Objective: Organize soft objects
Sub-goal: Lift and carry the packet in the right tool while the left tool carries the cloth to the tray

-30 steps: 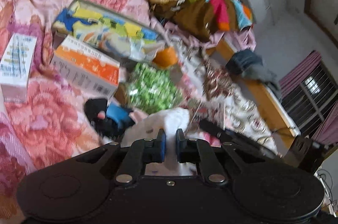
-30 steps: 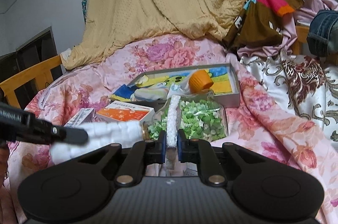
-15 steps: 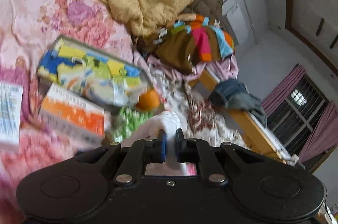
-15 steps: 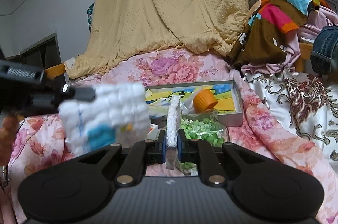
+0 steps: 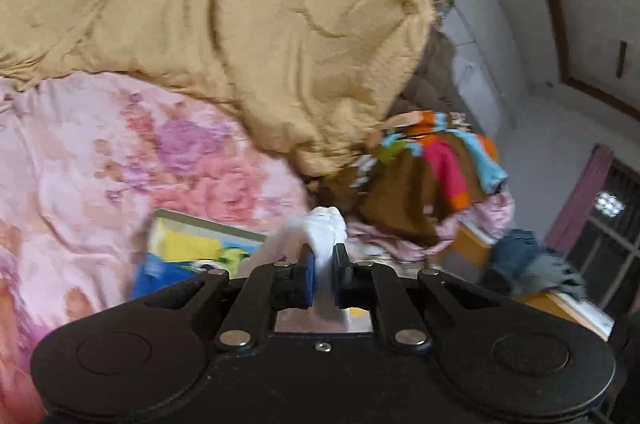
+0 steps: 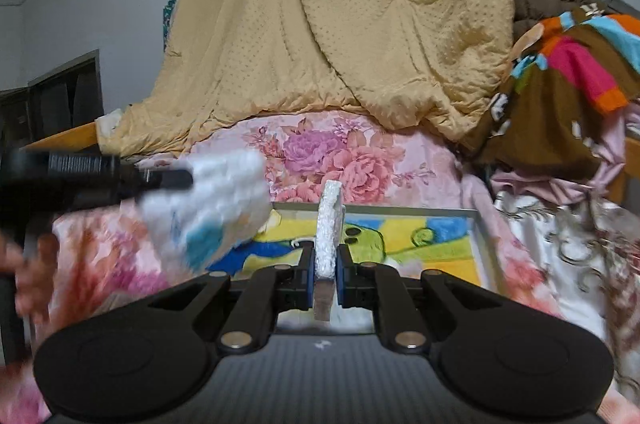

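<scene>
Right wrist view: both grippers' fingers (image 6: 325,274) (image 5: 323,274) clamp the white fluffy cloth (image 6: 329,224) above the bed.

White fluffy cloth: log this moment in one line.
left gripper: shut on white fluffy cloth | right gripper: shut on same cloth | cloth: off the floral bedspread, above picture box

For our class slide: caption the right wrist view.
Both tools, right and left, grip a white fluffy cloth above the floral bedspread.
</scene>
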### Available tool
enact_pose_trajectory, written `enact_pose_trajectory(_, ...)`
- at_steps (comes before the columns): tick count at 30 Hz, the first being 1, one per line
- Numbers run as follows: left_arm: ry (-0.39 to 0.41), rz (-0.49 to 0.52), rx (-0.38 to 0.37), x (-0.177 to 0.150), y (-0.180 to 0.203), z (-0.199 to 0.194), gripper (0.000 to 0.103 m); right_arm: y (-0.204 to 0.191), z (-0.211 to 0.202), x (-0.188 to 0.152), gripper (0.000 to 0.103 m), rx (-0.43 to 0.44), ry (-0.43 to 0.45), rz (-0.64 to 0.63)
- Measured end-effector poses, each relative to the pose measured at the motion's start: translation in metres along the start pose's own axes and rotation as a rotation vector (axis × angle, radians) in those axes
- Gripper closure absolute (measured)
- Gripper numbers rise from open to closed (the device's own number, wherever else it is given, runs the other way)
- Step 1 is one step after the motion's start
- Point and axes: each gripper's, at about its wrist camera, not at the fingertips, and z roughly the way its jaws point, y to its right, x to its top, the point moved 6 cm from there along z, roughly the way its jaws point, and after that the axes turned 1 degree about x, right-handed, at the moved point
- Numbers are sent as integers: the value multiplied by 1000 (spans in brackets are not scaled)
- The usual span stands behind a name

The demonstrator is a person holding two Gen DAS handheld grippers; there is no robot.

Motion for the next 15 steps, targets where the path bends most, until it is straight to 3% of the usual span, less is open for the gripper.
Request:
enact_pose_trajectory(9,-61,-114,74,-17,-70,35,94,-30,86,11,92,51,-95,57)
enact_pose_trajectory(15,-138,-32,140,-32,-78,52,93,-37,107,0,92,77,-160,143)
